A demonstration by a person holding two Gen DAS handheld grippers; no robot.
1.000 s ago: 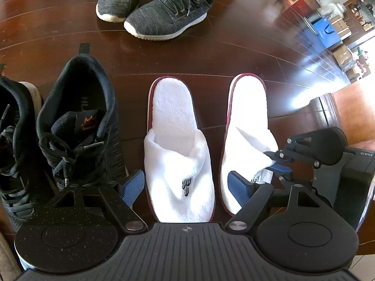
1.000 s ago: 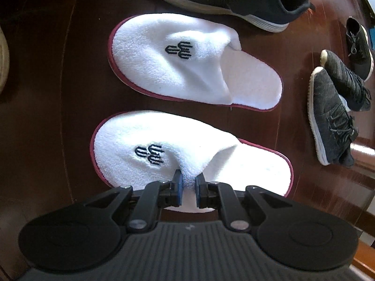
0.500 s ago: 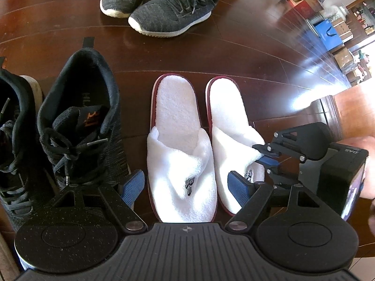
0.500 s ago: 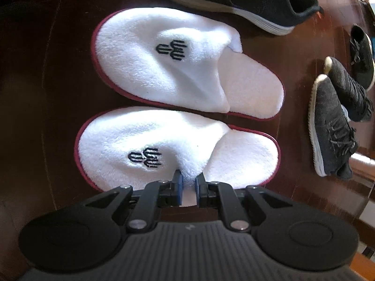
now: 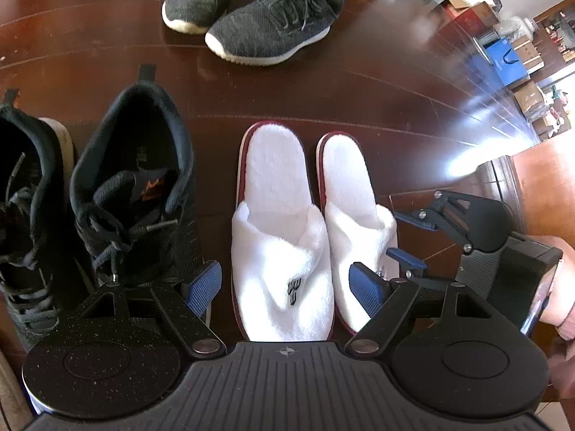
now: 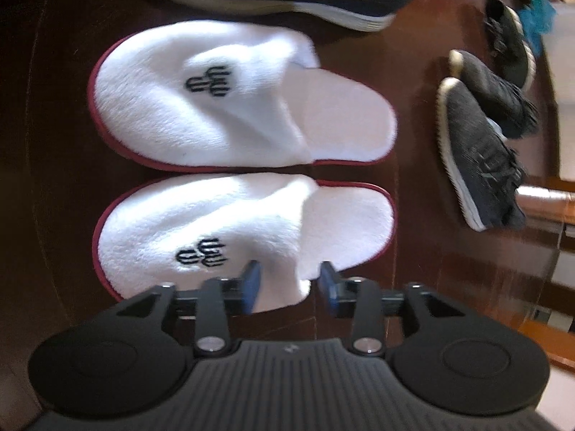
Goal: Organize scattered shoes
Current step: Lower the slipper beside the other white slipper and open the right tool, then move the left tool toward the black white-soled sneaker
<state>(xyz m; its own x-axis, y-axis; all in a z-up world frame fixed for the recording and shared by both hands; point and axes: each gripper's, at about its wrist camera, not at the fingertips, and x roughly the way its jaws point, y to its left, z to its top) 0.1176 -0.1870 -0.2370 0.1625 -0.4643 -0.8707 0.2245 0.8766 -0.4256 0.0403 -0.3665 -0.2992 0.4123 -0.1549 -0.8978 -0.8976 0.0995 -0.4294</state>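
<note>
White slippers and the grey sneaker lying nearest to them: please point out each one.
left slipper (image 5: 276,251), left wrist view, on its fluffy upper.
right slipper (image 5: 346,176), left wrist view, on its insole.
grey sneaker (image 5: 266,28), left wrist view, on its knit side.

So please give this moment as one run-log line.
right tongs: open at near slipper | left tongs: open | slippers: paired | grey sneakers: apart

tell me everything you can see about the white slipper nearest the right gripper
The white slipper is fluffy terry-like fabric with a dark red trim around the sole and a dark embroidered logo on its closed toe; the heel is open. It lies flat on the dark wooden floor, side by side with its twin, edges about meeting. The right gripper is open, its blue pads straddling the slipper's upper edge without clamping it.
</note>
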